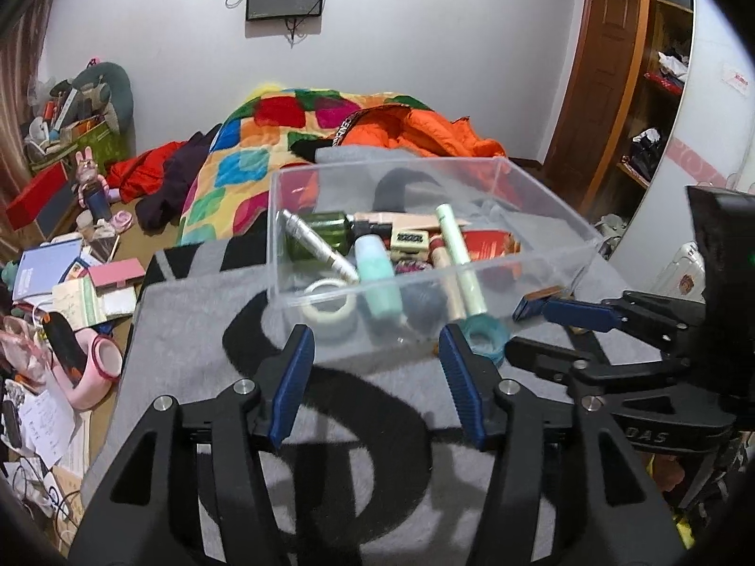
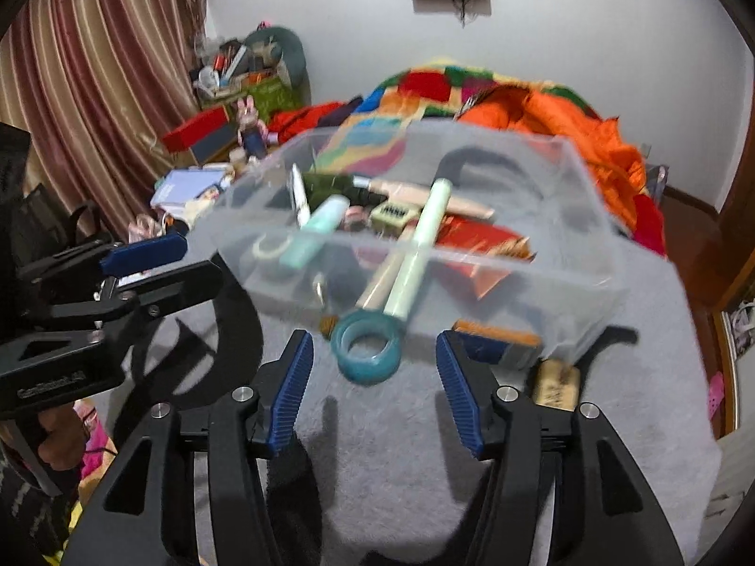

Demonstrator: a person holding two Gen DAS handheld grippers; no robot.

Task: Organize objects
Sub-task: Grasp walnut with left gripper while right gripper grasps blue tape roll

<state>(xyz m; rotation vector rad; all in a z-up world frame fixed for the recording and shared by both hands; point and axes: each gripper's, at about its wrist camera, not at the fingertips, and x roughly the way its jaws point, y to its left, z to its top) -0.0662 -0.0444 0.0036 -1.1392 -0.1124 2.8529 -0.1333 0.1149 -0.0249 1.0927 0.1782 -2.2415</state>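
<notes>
A clear plastic box [image 1: 557,217] [image 2: 590,217] sits on a grey blanket [image 1: 188,330] [image 2: 424,448]. It holds several small items: a pale green tube [image 1: 460,254] [image 2: 420,245], a teal bottle [image 1: 377,278], a silver pen [image 1: 316,245], a white tape roll [image 1: 329,307]. A teal tape roll [image 2: 367,348] [image 1: 483,336] lies on the blanket just outside the box's near wall. My right gripper [image 2: 375,382] is open and empty, with the teal tape roll just beyond its fingertips. My left gripper [image 1: 377,372] is open and empty in front of the box.
An orange-and-blue flat object [image 2: 498,337] and a small tan box [image 2: 557,384] lie by the box's near right corner. A patchwork quilt [image 1: 264,141] and orange jacket [image 1: 424,134] lie beyond. Cluttered floor items [image 1: 71,283] lie left.
</notes>
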